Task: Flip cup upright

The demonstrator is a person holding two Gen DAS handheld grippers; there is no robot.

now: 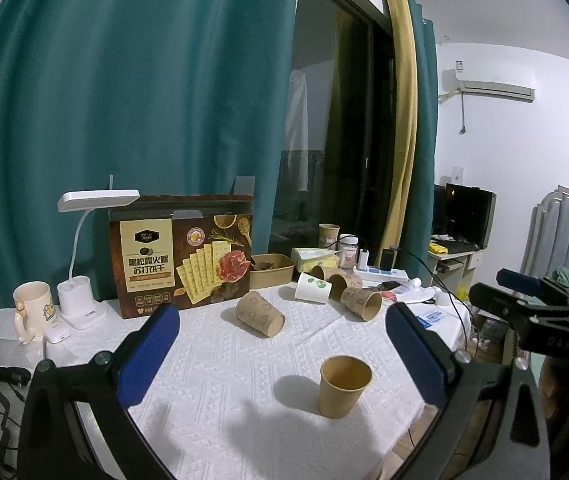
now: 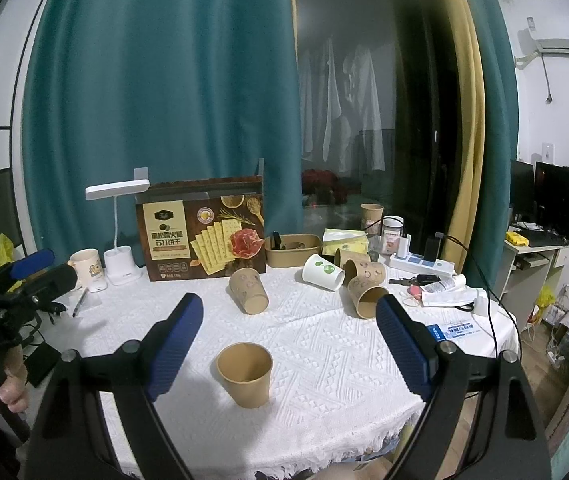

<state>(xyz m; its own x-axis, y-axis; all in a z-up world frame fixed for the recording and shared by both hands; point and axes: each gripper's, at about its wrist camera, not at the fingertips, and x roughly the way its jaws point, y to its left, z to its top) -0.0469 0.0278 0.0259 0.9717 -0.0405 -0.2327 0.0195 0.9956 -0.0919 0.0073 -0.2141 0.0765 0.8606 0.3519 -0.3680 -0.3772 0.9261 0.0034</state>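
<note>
A plain brown paper cup (image 1: 343,386) (image 2: 245,374) stands upright near the front of the white tablecloth (image 1: 224,360) (image 2: 324,344). Farther back a printed brown cup (image 1: 260,314) (image 2: 248,290) lies on its side. A white cup with green dots (image 1: 313,287) (image 2: 323,272) and several more brown cups (image 1: 361,302) (image 2: 366,294) lie tipped over at the back right. My left gripper (image 1: 284,352) is open above the cloth, holding nothing. My right gripper (image 2: 290,340) is open too, and empty. Each gripper appears at the edge of the other's view.
At the back stand a cracker box (image 1: 182,256) (image 2: 204,232), a white desk lamp (image 1: 84,260) (image 2: 118,232), a mug (image 1: 32,308) (image 2: 86,266), a brown food tray (image 1: 272,274) (image 2: 292,250), a tissue pack (image 2: 344,240), a jar and a power strip (image 2: 420,262). Keys and papers lie at the right edge.
</note>
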